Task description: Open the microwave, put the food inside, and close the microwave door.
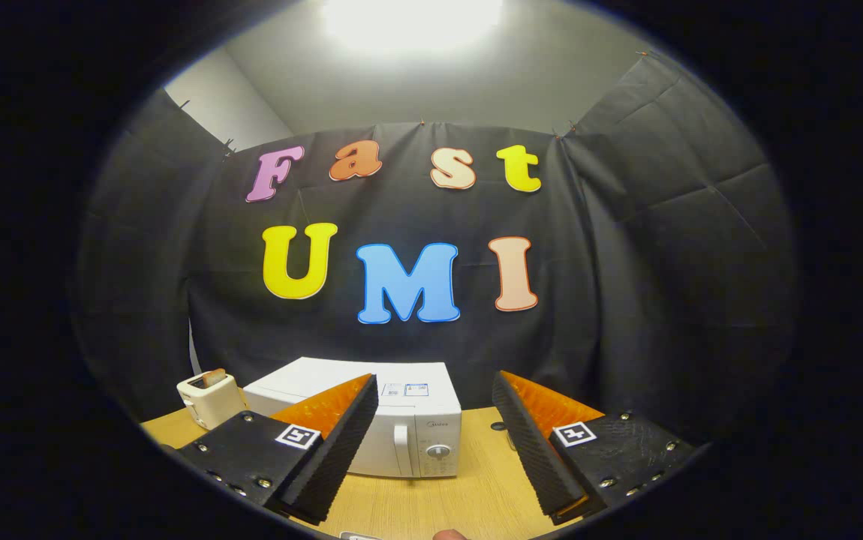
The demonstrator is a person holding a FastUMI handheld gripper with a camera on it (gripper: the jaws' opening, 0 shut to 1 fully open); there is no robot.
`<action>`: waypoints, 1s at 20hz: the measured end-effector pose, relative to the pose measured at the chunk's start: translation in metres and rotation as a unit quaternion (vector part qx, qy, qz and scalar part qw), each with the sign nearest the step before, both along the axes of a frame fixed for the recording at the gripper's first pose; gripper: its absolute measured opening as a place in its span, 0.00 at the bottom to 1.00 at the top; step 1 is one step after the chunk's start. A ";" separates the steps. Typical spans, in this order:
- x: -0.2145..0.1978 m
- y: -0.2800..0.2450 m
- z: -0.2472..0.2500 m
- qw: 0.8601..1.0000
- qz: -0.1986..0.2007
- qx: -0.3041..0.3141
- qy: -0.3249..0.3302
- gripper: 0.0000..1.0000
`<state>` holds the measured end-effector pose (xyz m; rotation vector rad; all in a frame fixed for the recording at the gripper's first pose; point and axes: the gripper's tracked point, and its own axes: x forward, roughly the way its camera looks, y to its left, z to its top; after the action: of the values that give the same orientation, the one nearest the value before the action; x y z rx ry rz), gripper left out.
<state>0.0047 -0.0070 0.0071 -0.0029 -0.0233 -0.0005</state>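
Observation:
A white microwave point(401, 420) stands on the wooden table point(476, 495) with its door shut, handle point(401, 446) and control knob point(438, 451) facing me. It sits just ahead of my fingers, partly behind the left one point(341, 442). My gripper point(435, 386) is open, held above the table with nothing between its fingers. At the table's near edge a small brownish rounded thing point(449, 535) peeks in; I cannot tell whether it is the food.
A cream toaster point(210, 401) with a slice of toast point(214, 376) in it stands left of the microwave. A small dark spot point(499, 427) lies on the table right of the microwave. Black cloth walls close the booth behind and at both sides.

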 end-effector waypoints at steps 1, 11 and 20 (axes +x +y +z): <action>0.000 0.000 0.001 1.000 0.001 0.000 -0.001 0.97; 0.008 0.007 -0.021 1.000 0.020 -0.003 0.010 0.97; 0.053 0.024 -0.044 0.998 0.064 -0.016 0.014 0.97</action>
<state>0.0579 0.0170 -0.0369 -0.0335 0.0044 0.1273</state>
